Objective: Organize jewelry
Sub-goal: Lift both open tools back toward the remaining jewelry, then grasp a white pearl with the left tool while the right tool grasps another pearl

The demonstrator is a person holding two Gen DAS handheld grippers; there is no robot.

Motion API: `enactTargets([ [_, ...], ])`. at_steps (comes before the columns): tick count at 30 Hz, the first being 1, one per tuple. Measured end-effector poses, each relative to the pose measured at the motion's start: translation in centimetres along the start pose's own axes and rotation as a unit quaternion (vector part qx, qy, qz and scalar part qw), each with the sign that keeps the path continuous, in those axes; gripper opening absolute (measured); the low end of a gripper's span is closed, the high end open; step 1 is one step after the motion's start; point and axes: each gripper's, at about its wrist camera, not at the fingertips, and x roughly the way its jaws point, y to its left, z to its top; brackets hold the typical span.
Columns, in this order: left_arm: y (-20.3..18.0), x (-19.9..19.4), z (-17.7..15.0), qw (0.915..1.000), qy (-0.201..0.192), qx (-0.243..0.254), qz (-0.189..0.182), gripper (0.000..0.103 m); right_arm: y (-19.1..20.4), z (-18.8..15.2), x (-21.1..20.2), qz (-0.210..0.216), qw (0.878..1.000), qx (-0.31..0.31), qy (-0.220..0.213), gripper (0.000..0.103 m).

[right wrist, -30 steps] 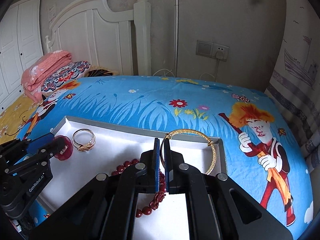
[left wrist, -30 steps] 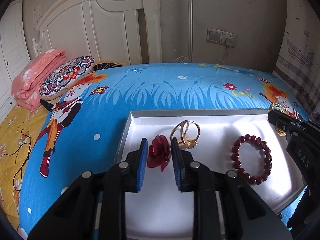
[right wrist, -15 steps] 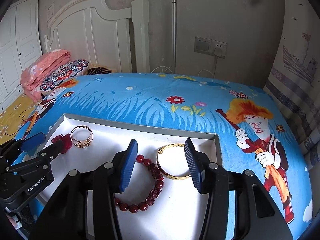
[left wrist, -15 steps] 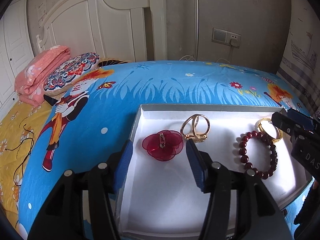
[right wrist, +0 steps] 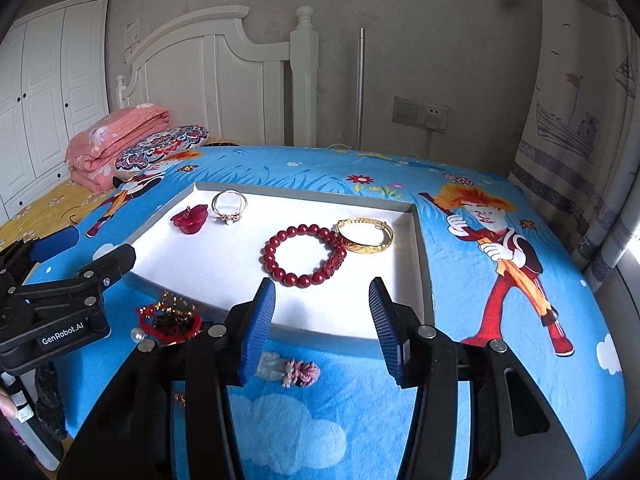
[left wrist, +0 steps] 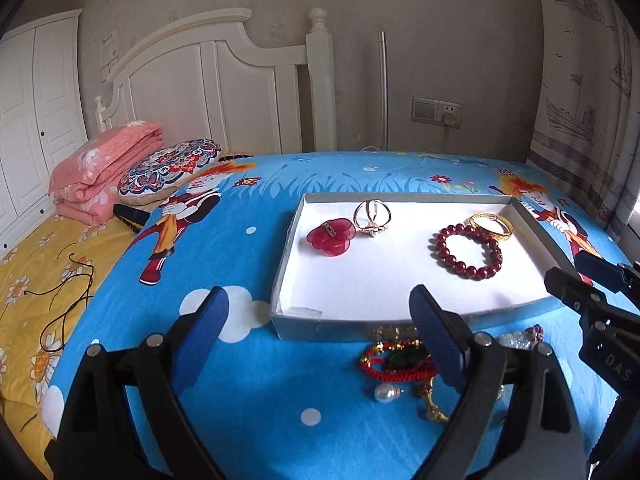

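Both grippers, left [left wrist: 320,332] and right [right wrist: 322,320], are spread wide and empty, poised over loose pieces short of the tray [right wrist: 420,264]; inside it lie flower [left wrist: 331,237], ring [left wrist: 373,218], beads [right wrist: 304,254] and bangle [right wrist: 365,235], spaced apart; a red cord [left wrist: 386,364] and tassel [right wrist: 294,372] probably go in next.

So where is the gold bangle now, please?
In the right wrist view the gold bangle lies inside the white tray, near its far right corner, touching the red bead bracelet on its left.

Home bedroom, bed [left wrist: 248,264], white headboard [left wrist: 224,92], wardrobe [right wrist: 52,92], pillow [left wrist: 172,168]
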Motion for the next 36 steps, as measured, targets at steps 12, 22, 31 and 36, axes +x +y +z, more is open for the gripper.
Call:
enactTargets([
  [12,-0.3,-3.5,-6.2,0.9996,-0.029,0.008,-0.004,0.092,2.2,-6.9,-2.8,0.028,0.999,-0.028,-0.008,0.047],
  [22,0.4,-2.0,-7.9,0.9998,0.009,-0.005,-0.016,0.089,4.0,-8.1,-2.5,0.05,0.997,-0.064,-0.002,0.046],
  [31,0.5,-1.1,-7.5,0.9996,0.024,-0.008,-0.01,0.079,5.0,-7.7,-1.7,0.048,0.996,-0.077,-0.015,0.038],
  [36,0.7,-0.5,-7.2,0.9993,0.033,-0.014,-0.014,0.074,5.8,-7.7,-1.4,0.057,0.994,-0.091,-0.024,0.02],
])
